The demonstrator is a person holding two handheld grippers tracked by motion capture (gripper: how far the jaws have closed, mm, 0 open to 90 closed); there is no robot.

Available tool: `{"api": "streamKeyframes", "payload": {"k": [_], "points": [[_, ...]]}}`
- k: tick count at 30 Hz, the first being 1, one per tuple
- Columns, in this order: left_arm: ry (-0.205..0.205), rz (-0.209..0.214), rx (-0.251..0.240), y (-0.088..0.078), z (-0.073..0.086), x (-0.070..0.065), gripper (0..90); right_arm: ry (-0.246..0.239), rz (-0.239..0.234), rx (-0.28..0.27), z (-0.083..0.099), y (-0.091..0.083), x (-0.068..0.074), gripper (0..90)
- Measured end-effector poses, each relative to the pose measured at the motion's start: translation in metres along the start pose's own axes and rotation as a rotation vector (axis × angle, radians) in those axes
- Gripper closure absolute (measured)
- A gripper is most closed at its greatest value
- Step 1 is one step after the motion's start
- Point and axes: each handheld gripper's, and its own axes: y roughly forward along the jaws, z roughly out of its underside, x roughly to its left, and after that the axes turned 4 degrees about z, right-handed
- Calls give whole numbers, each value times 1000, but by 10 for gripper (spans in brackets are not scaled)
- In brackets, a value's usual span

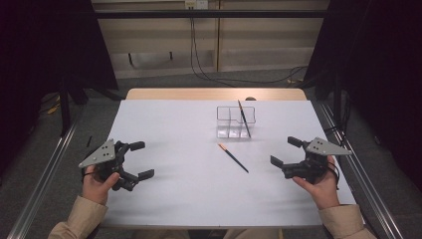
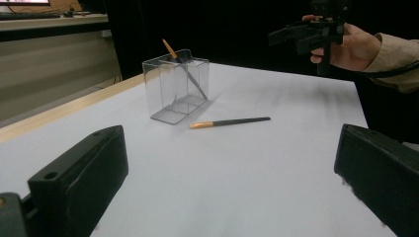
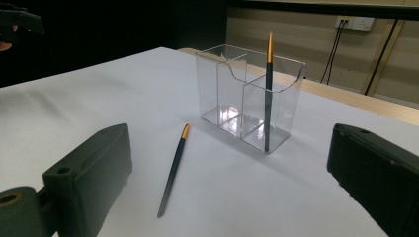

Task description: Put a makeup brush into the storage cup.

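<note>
Lying loose on the table (image 1: 164,199), one pencil (image 1: 233,158) sits near the holder (image 1: 230,128), which has another pencil (image 1: 244,118) in its right compartment. The left gripper (image 1: 141,160) and right gripper (image 1: 285,152) both gape wide, empty.

Dim room, dark at the sides; soft overhead light brightens the white-topped bench (image 1: 199,189) evenly. Faint, diffuse shadows lie beside the clear plastic two-compartment holder (image 3: 247,94), whose walls show pale glints. The near black claws are blurred in both gripper views.
</note>
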Motion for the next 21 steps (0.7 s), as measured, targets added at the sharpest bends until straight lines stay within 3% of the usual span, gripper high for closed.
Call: {"api": "streamKeyframes", "payload": {"k": [21], "points": [[-6, 2, -1, 0, 1, 1, 0, -8, -8, -9, -3, 2, 2, 29]]}}
